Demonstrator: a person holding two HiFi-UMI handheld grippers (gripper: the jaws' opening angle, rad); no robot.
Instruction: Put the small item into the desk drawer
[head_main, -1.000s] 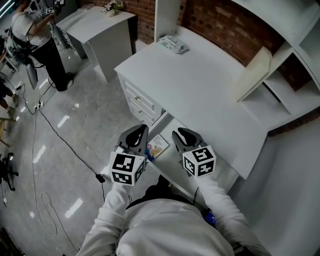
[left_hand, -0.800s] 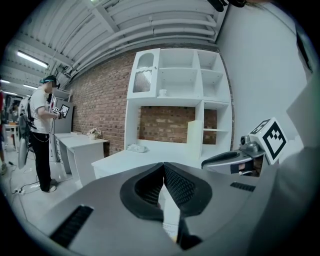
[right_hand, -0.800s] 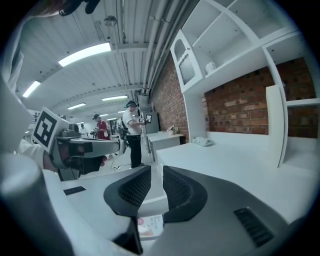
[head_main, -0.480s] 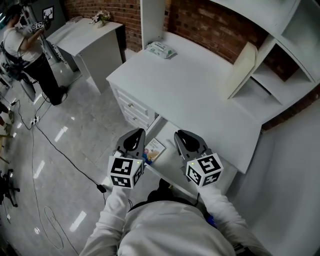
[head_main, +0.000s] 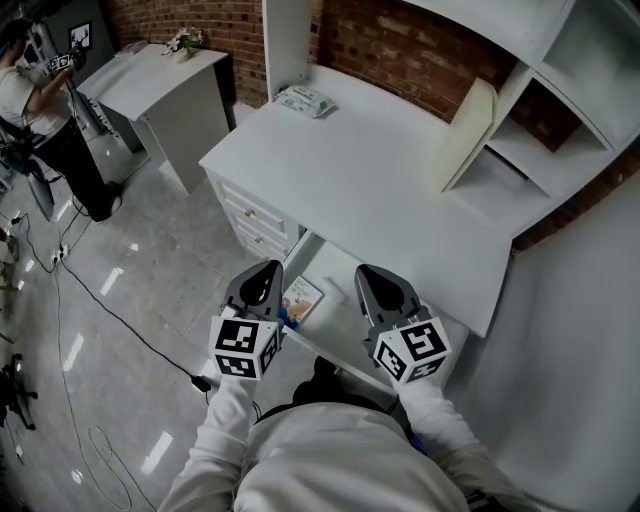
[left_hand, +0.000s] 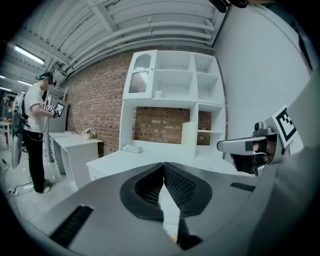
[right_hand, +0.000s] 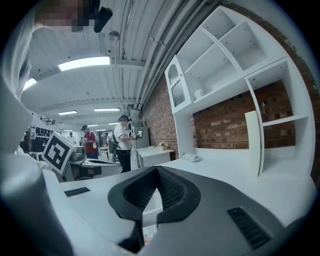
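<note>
The white desk (head_main: 380, 190) has its drawer (head_main: 335, 320) pulled open under the front edge. A small colourful card-like item (head_main: 302, 296) lies flat in the drawer's left end, with a blue bit beside it. My left gripper (head_main: 262, 283) hovers just left of that item, shut and empty; its jaws meet at the tips (left_hand: 163, 165). My right gripper (head_main: 378, 285) hangs over the drawer's middle, also shut with nothing in it (right_hand: 158, 169). Each gripper's marker cube shows in the other's view.
A pack of wipes (head_main: 304, 100) lies at the desk's far left corner. A white board (head_main: 468, 135) leans against the shelving (head_main: 560, 90). A bank of small drawers (head_main: 255, 215) sits at the desk's left. A side table (head_main: 160, 85), a person (head_main: 40, 110) and a floor cable (head_main: 110, 310) are to the left.
Both grippers have drifted a little lower in the head view and the right one slightly rightward. The desk has slid left as the head moved. The item has stayed in the drawer.
</note>
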